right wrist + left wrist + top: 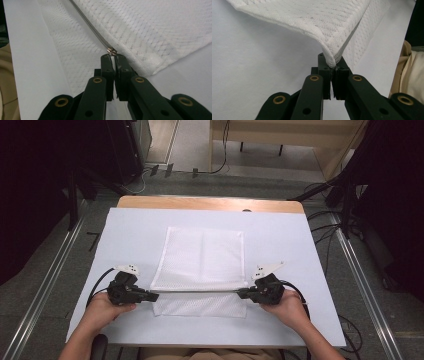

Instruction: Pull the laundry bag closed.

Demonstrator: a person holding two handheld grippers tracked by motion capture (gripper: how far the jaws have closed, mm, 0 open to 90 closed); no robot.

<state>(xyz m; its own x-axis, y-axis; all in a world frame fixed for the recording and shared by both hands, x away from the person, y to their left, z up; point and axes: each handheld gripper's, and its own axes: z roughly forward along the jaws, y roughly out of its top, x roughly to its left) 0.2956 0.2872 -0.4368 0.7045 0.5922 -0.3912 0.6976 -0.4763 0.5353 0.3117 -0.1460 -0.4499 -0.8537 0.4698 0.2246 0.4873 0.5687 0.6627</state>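
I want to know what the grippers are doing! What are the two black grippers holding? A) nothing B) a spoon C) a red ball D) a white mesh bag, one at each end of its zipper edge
D: the left gripper and right gripper each pinch an end of the white mesh bag, stretched between them.

A white-covered table (300, 270) with a bare wooden far edge (210, 203) is set on grey carpet (50, 300). Metal floor rails (55, 270) are seen at both sides. Black cables (325, 227) are strewn right; dark equipment is stacked at the far left.
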